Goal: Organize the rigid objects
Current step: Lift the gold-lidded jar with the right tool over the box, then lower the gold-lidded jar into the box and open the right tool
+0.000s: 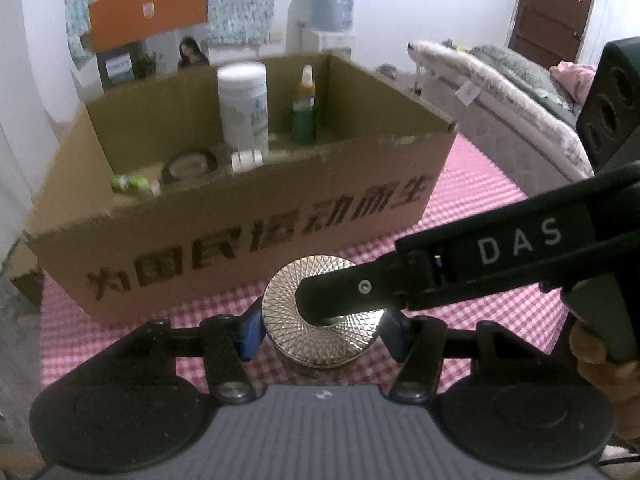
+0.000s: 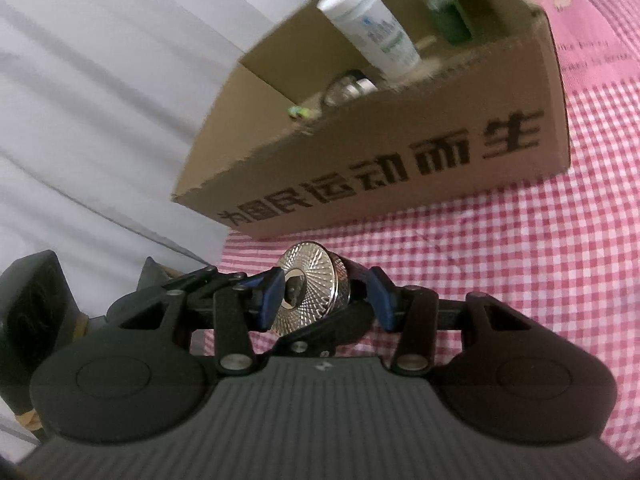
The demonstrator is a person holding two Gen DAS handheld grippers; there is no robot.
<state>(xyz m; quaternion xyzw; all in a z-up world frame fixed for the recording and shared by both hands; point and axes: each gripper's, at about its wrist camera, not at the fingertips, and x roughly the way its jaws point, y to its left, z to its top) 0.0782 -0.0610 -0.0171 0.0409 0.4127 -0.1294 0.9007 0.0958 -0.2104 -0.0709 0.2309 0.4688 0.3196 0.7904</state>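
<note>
- Two claws meet on one small jar (image 1: 320,320) with a gold patterned lid, just in front of the cardboard box (image 1: 248,232) on the pink checked cloth (image 1: 480,216).
- Left claw (image 1: 320,330): its blue pads (image 1: 250,334) sit against the jar's sides, clamped on it; the jar's lower half is hidden behind the lid.
- Right claw (image 2: 326,296): one finger lies across the lid top and the other is under the jar, so it grips the jar too; only its own view shows both fingers, since the left view shows just the upper one.
- Inside the box, blurred: a white bottle (image 1: 244,108), a green dropper bottle (image 1: 304,108), a round tin (image 1: 190,166) and small bits I cannot make out.
- Only the left view shows the bed (image 1: 500,92), the door (image 1: 554,8) and the water jug (image 1: 334,0); the right view shows white fabric (image 2: 80,100) instead.
</note>
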